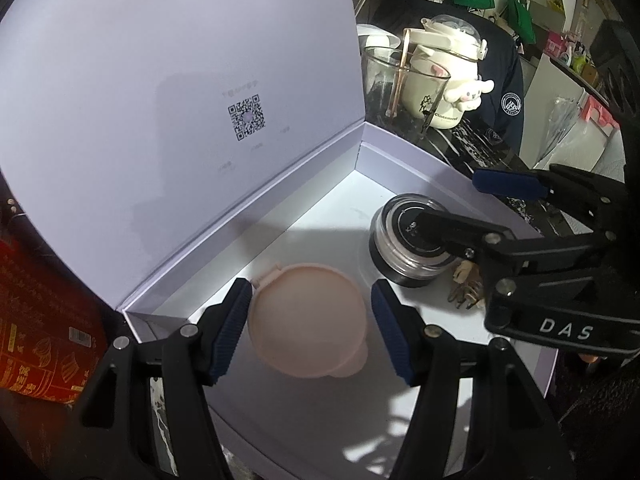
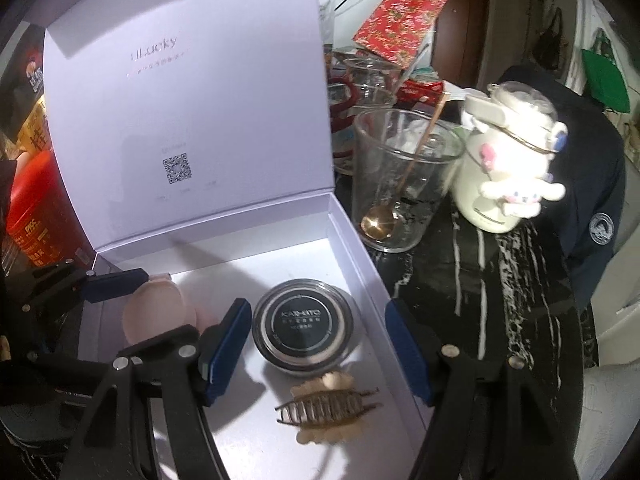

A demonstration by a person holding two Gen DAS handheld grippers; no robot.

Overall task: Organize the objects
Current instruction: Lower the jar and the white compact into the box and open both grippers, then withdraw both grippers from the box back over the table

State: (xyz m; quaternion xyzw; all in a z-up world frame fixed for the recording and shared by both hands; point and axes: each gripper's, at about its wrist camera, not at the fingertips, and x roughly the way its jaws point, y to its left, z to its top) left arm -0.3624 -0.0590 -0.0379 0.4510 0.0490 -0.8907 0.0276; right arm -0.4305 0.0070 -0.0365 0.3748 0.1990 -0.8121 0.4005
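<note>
While the box stands with its lid raised at 12 o'clock, bare floor lies toward 6. The left gripper, fingers open, straddles the pink case; the right gripper, angled down, fingers open, brackets the black jar, hair clip at 6.

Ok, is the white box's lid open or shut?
Open. The lid stands up behind the white box, whose floor shows a black jar and hair clip.
</note>
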